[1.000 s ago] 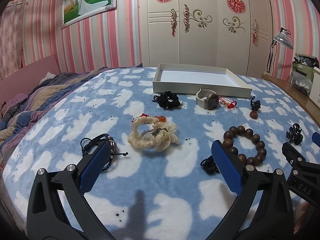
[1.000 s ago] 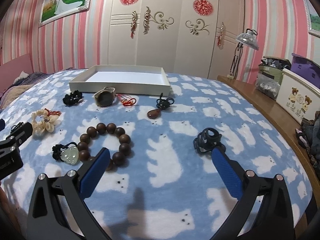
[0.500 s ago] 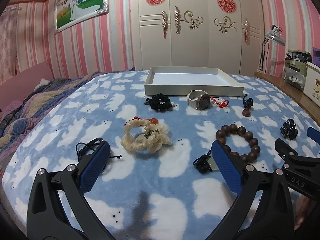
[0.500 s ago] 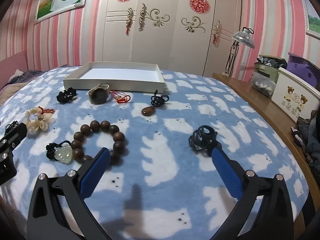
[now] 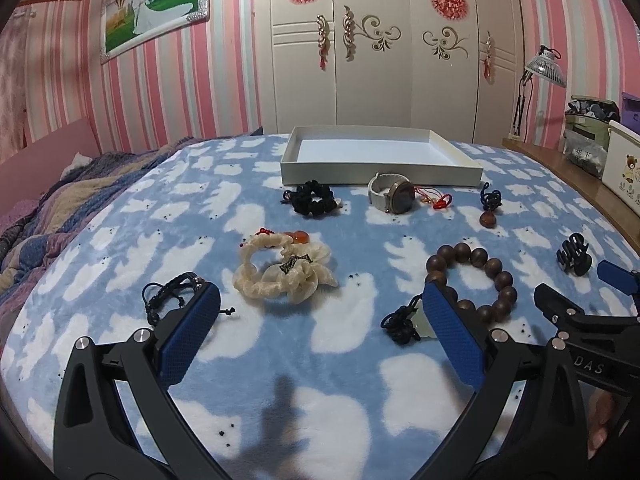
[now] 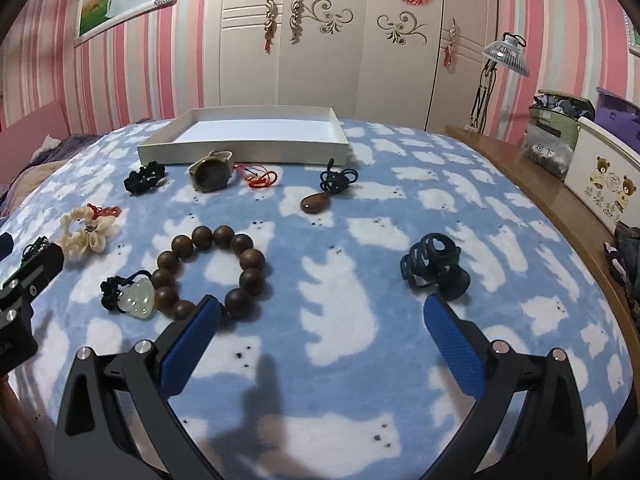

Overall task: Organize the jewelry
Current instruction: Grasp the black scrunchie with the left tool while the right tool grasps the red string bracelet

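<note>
Jewelry lies loose on the blue blanket (image 5: 320, 344) in front of the white tray (image 5: 380, 168), which holds nothing: black scrunchie (image 5: 314, 200), watch (image 5: 394, 196), red cord (image 5: 434, 200) and brown pendant (image 5: 489, 216) nearest it, then cream scrunchie (image 5: 280, 274), bead bracelet (image 5: 472, 280), jade charm (image 6: 136, 298), black cord bracelet (image 5: 170, 292) and claw clip (image 6: 434, 266). Left gripper (image 5: 320, 320) hangs released, cream scrunchie ahead between its fingers. Right gripper (image 6: 320, 320) is likewise spread and grasps nothing, bracelet at one tip, clip by the other.
</note>
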### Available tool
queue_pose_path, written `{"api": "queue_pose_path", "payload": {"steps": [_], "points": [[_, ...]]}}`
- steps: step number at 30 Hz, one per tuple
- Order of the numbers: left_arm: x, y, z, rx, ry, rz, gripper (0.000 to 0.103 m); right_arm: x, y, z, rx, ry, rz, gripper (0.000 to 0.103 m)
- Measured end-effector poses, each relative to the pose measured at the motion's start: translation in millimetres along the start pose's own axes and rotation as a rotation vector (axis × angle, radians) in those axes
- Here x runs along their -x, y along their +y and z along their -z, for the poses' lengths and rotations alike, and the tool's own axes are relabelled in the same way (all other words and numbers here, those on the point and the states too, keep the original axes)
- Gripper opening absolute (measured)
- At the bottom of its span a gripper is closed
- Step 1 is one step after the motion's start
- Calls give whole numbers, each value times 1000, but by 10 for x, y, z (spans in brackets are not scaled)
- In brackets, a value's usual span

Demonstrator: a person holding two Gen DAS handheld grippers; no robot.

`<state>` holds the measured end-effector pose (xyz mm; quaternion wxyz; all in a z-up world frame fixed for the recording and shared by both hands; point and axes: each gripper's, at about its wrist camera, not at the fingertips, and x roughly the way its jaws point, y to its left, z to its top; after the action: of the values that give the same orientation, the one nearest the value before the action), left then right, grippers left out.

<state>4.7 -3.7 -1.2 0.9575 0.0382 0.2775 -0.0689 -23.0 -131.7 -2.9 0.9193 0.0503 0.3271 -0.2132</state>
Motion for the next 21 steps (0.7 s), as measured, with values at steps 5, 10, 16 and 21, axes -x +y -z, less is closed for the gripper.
{"api": "queue_pose_path", "payload": {"steps": [5, 10, 16, 21], "points": [[-104, -2, -114, -13, 51, 3, 100, -45, 24, -145, -7, 28, -45, 97], [-236, 96, -346, 24, 106, 40, 100, -112, 75, -488, 32, 9, -53, 97], [-386, 79, -725, 5, 123, 63, 100, -351, 155, -897, 47, 29, -86, 97], [-629, 63, -1009, -4, 153, 63, 100, -575, 233, -1134, 49, 68, -96, 97]]}}
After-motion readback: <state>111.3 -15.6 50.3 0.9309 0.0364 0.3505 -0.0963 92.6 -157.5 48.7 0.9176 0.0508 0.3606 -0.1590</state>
